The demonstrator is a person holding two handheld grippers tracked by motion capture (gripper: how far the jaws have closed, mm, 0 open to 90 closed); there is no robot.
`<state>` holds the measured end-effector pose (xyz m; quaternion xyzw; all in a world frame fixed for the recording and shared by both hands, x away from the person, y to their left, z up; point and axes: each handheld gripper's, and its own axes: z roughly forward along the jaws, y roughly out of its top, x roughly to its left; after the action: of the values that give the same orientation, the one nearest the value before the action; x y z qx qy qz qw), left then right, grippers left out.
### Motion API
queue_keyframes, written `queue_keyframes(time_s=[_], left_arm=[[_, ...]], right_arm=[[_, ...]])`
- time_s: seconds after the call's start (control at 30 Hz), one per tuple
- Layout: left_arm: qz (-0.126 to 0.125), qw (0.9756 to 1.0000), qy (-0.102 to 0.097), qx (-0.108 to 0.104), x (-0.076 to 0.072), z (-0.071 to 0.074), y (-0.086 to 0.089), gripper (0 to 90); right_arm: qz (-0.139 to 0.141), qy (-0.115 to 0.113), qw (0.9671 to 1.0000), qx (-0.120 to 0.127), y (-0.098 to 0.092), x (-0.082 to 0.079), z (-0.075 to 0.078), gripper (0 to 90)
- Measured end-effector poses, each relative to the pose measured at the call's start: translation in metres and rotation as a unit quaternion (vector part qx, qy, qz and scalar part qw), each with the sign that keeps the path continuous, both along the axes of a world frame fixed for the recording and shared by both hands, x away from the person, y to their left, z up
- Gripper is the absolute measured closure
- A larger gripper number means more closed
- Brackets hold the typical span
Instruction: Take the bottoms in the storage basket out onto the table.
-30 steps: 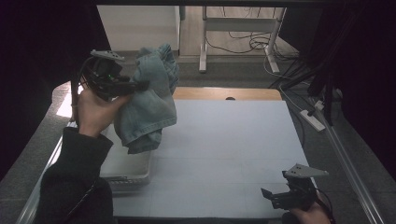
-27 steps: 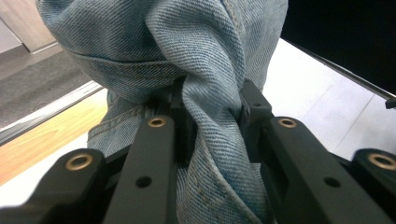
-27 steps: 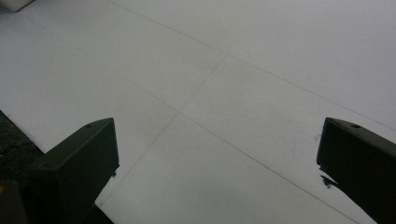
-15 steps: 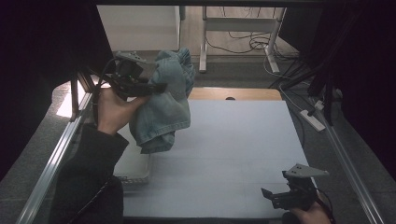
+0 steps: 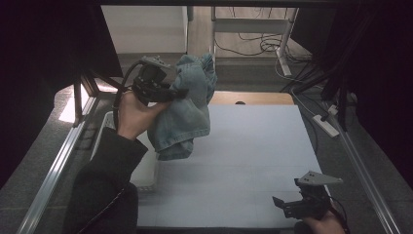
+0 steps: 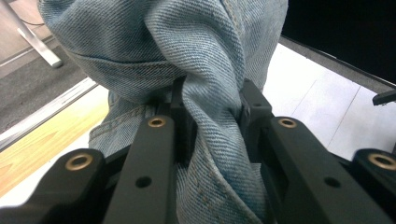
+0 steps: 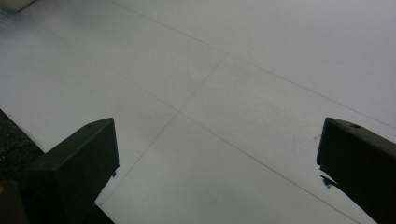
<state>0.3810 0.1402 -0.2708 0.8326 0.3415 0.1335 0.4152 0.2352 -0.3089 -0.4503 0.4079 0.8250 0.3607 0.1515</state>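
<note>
A crumpled light-blue denim garment (image 5: 187, 114) hangs in the air over the left part of the white table sheet (image 5: 253, 146). My left gripper (image 5: 178, 92) is shut on a bunched fold of it near the top, and the rest droops below the hand. In the left gripper view the denim (image 6: 154, 37) is pinched between both jaws of the left gripper (image 6: 210, 112) and bulges above them. My right gripper (image 5: 282, 204) rests low at the table's front right. In its own view the right gripper (image 7: 217, 140) stands open, with bare sheet between the jaws.
A white bin (image 5: 146, 175) sits at the table's left edge, under the left forearm. A wooden strip (image 5: 253, 97) borders the far side. A power strip (image 5: 326, 124) and cables lie along the right. A metal rail (image 5: 58, 165) runs down the left.
The left hand has carried the denim to the right, and the hanging cloth swung with it. The right gripper has stayed where it was.
</note>
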Motion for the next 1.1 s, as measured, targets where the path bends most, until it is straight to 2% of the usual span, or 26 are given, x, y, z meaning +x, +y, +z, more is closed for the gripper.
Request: queue_keyframes(time_s=[0.6, 0.77, 1.1], left_arm=[[-0.025, 0.9997, 0.0, 0.002, 0.009, -0.013, -0.037, 71.9], [-0.037, 0.9992, 0.004, 0.013, 0.011, -0.021, -0.048, 71.8], [-0.048, 0.9986, 0.014, 0.015, 0.015, -0.037, -0.067, 71.8]], right_arm=[[0.001, 0.001, 1.0, 0.0, 0.0, 0.0, 0.0, 0.0], [0.002, 0.001, 1.0, 0.002, 0.0, 0.0, 0.0, 0.0], [0.002, 0.002, 1.0, 0.003, 0.0, 0.0, 0.0, 0.0]])
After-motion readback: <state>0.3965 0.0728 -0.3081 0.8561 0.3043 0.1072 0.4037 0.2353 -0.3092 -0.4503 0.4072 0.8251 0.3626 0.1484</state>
